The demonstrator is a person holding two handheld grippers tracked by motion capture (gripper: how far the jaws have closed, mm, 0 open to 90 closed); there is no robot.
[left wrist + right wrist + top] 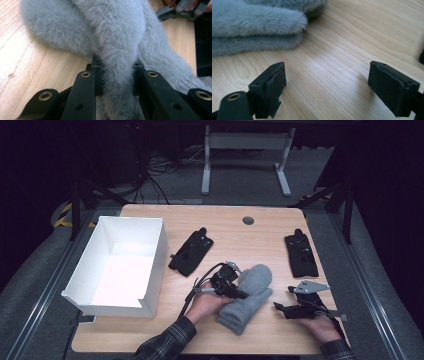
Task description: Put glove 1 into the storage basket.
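Grey fuzzy mittens (252,302) lie stacked in the near middle of the wooden table (220,220). My left gripper (239,291) comes in from their left side. In the left gripper view its jaws are shut on a fold of the grey mitten (100,30), with the fleece squeezed between the pads (96,72). To the right of the pile my right gripper (283,298) rests low over the table. It stands open with only bare wood between its pads (274,85), and the mittens' (254,22) edges lie ahead to its left.
A white open box (159,251) stands at the table's left. Two black padded items lie farther back, one beside the box (191,252) and one at the right (301,255). A round cable hole (248,220) sits near the far edge.
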